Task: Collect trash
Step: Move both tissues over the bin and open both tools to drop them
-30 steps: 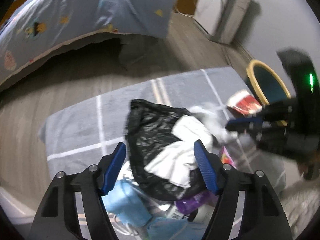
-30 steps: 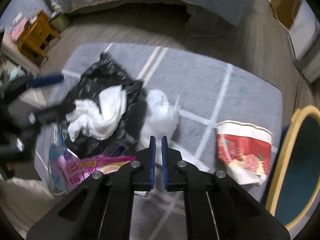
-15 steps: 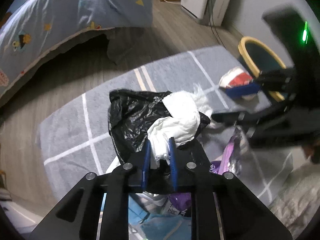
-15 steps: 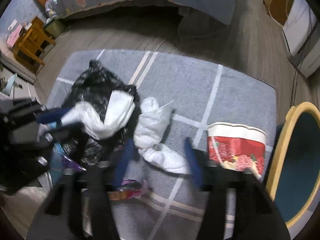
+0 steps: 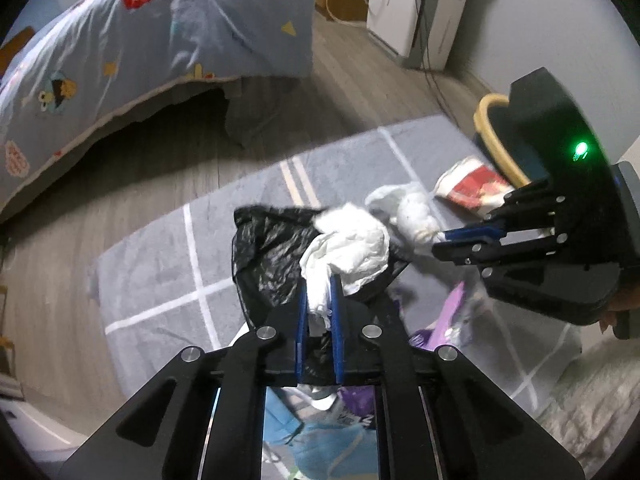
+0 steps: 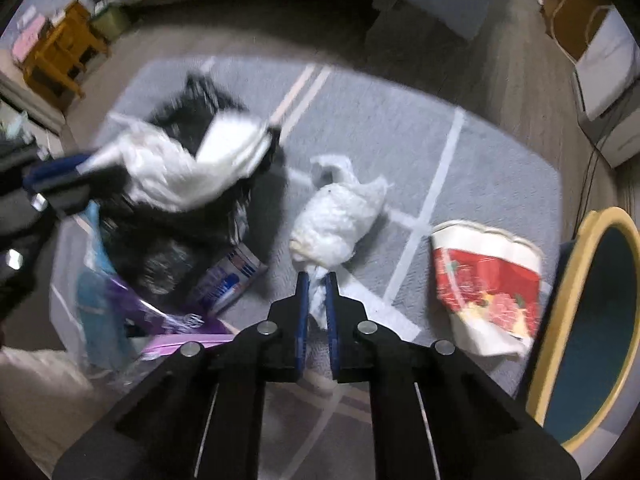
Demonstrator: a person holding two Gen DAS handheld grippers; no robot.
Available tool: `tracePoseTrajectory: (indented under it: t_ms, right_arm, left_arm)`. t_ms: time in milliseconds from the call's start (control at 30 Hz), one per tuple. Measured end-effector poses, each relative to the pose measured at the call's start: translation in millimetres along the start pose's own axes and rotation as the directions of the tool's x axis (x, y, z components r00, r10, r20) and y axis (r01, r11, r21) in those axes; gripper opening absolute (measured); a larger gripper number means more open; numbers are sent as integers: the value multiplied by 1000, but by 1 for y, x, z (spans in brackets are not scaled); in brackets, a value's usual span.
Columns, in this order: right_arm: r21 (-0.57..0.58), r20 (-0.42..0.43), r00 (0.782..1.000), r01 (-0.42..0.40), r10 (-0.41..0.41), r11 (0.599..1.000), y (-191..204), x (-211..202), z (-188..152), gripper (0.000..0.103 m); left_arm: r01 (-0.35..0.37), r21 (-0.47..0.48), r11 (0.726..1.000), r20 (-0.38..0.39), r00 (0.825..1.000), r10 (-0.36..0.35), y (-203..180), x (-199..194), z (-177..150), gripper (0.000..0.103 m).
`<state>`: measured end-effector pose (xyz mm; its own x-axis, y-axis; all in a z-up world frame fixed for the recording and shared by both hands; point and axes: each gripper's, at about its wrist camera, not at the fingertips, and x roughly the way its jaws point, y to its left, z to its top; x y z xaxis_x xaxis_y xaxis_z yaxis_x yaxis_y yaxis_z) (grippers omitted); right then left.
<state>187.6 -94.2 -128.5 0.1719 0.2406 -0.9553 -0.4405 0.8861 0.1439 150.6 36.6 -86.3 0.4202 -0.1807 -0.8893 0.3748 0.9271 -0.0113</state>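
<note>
Left wrist: left claw clamping white tissue

Place: a home bedroom.
Far: bed under a patterned blue quilt.
Floor: wood planks, grey rug with white lines.
Far left: small wooden table.

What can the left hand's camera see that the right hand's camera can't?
Only the left wrist view shows the flowered quilt and the right gripper. Only the right wrist view shows the wooden stool and a blue-and-white can. Both show the black bag, the red paper cup, and the white wads each gripper pinches.
</note>
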Motion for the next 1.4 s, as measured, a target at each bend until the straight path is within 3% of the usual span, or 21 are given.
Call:
tracePoseTrajectory:
  t_ms: [367, 500, 667, 800, 1000, 1133, 1200, 1233, 1333, 1400]
  right_arm:
    - [149, 224, 975, -24, -10, 989, -64, -106, -22, 8]
    - [213, 268, 959, 33, -91, 976, -106, -129, -34, 8]
    - [345, 290, 944, 53, -160, 937, -166, -142, -55, 8]
    - [464, 242, 945, 85, -218, 882, -217, -137, -77, 8]
    - [600, 181, 960, 66, -215, 797, -270, -121, -104, 8]
    - [638, 173, 961, 59, -218, 767, -284, -118, -112, 9]
    - [643, 173, 959, 61, -223, 763, -287, -119, -112, 13]
    - [646, 171, 959, 65, -227, 761, -288, -119, -112, 17]
    - [653, 167, 959, 65, -228, 755, -289, -118, -112, 35]
    - [660, 167, 958, 65, -231, 749, -290, -119, -115, 56]
  left_arm:
    - [11, -19, 1000, 202, 979, -6, -30, -67, 27, 11]
    - [1, 36, 999, 231, 973, -9, -64, -73, 43, 11]
    - [37, 104, 994, 230, 971, -61, -115, -65, 69, 11]
    - [62, 185, 981, 211, 972, -101, -162, -47, 91, 11]
    - [75, 311, 947, 129, 984, -120, -230, 2, 112, 11]
    - [81, 348, 934, 72, 991, -112, -258, 30, 113, 12]
    - [97, 364, 926, 54, 991, -125, -264, 39, 114, 21]
    - [94, 377, 921, 49, 991, -122, -267, 43, 113, 33]
    - [76, 409, 909, 62, 992, -111, -275, 44, 109, 64]
    - [69, 415, 907, 85, 990, -114, -275, 40, 106, 73]
